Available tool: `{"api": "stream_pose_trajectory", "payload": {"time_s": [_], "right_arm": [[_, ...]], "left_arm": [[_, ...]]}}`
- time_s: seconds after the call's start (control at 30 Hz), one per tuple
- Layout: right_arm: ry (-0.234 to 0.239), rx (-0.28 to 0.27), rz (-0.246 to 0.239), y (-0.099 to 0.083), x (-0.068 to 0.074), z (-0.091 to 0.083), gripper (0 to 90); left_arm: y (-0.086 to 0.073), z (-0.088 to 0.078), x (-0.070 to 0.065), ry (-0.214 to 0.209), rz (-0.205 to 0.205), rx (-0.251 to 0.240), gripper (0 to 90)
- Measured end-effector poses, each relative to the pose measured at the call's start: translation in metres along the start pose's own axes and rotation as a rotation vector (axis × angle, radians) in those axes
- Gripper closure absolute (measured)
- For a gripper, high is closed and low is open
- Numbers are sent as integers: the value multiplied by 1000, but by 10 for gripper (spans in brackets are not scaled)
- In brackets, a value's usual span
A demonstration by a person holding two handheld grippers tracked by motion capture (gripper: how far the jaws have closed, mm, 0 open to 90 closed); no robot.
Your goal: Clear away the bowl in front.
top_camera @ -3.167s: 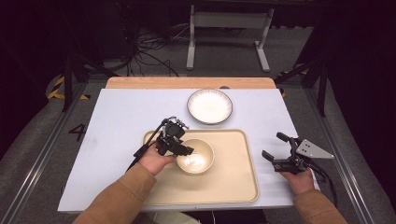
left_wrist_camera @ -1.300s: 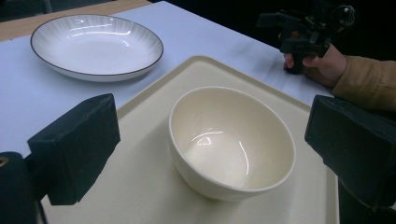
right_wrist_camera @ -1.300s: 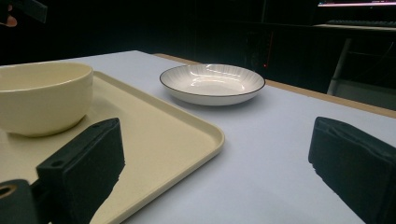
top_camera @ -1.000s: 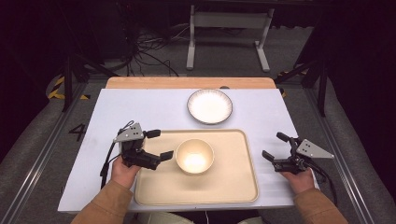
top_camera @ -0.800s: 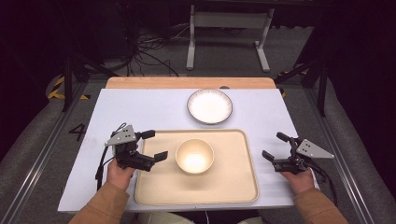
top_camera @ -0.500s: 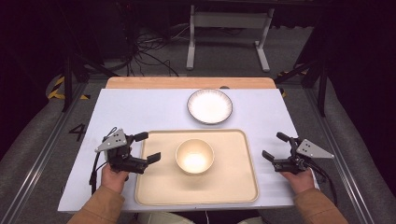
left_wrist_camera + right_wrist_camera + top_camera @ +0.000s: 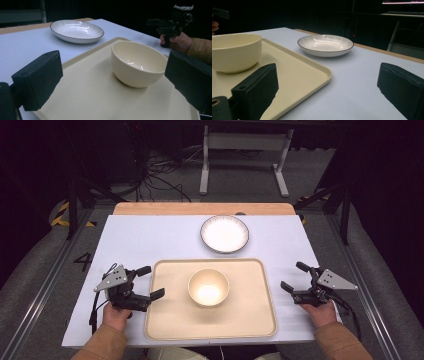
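**Left gripper backing off the bowl**

Since 3.2 s ago, when it was at the bowl's rim, the left gripper [image 7: 150,283] is sitting back at the tray's left edge, with its jaws spread wide and holding nothing. In the left gripper view the 2 black jaws are framing the cream bowl [image 7: 139,64] without touching it.

At the middle, the bowl [image 7: 208,287] is standing upright on the beige tray [image 7: 250,325], apart from both grippers. The tray is lying flat on the white worktop [image 7: 140,240]. Beyond the tray's far edge, the white plate [image 7: 224,233] with the dark rim is resting on the worktop, clear of the tray.

At the right, the right gripper [image 7: 295,277] is resting just beside the tray's right edge, held in the person's right hand [image 7: 320,312]. Its jaws are also spread apart and empty.
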State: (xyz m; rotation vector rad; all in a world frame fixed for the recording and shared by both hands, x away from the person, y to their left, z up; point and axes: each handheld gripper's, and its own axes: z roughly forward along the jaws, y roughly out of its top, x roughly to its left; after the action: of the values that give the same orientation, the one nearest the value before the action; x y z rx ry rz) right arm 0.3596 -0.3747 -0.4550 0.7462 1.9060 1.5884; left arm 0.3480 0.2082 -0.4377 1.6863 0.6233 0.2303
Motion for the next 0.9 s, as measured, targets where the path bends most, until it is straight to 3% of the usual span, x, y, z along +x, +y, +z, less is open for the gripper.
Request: {"api": "stream_pose_trajectory", "payload": {"time_s": [0.2, 0.7, 0.9], "right_arm": [[1, 1, 1, 0, 0, 0, 35], [2, 1, -1, 0, 0, 0, 35], [2, 0, -2, 0, 0, 0, 35]], "left_arm": [[-7, -3, 3, -16, -7, 21, 33], [-21, -11, 8, -8, -26, 22, 25], [-26, -10, 6, -10, 14, 7, 19]]}}
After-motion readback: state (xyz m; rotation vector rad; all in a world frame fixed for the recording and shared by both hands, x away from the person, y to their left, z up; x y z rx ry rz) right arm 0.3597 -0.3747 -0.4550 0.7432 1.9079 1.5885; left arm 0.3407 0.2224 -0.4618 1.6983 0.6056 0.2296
